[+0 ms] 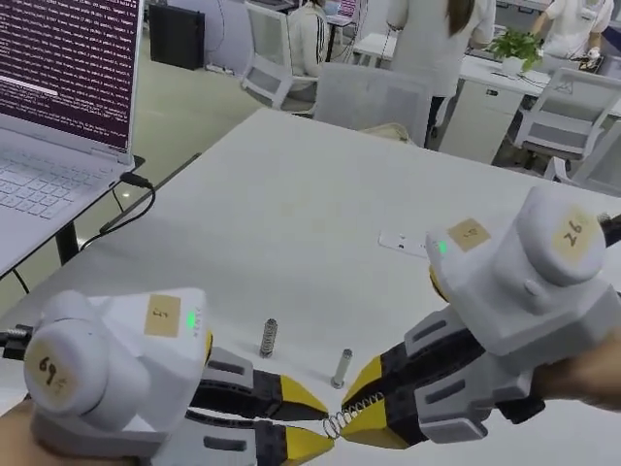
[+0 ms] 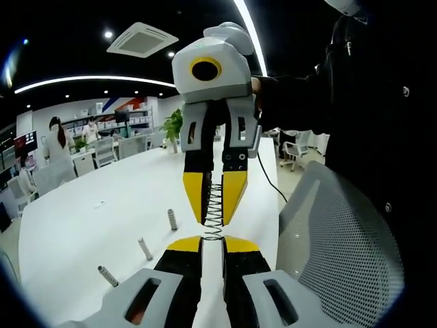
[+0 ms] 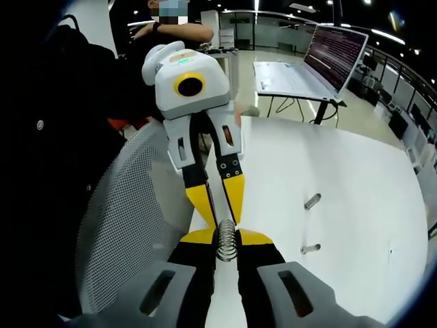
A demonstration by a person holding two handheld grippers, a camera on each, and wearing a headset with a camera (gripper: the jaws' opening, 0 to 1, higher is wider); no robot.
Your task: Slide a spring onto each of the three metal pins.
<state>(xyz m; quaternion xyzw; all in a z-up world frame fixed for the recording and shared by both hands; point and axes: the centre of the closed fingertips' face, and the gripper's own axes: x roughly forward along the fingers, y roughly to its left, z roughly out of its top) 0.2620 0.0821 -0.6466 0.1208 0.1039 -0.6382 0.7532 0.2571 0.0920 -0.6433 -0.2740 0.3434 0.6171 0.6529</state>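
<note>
A loose spring [image 1: 342, 416] stretches between my two grippers just above the white table [image 1: 320, 204]. My left gripper [image 1: 325, 425] is closed on its near end, and in the left gripper view the spring [image 2: 214, 205] rises from my own tips [image 2: 213, 240]. My right gripper [image 1: 356, 408] is shut on its other end, with the coil [image 3: 225, 244] seen end-on between those jaws [image 3: 225, 239]. Beyond the tips stand a pin wearing a spring [image 1: 269, 337] and a bare pin [image 1: 342, 369]. The left gripper view shows three pins in a row [image 2: 145, 248].
An open laptop [image 1: 58, 107] sits on a stand at the left, its cable [image 1: 136, 209] hanging by the table edge. A mesh chair back [image 2: 341, 253] is close behind the grippers. Office chairs [image 1: 374, 97] and people stand beyond the far edge.
</note>
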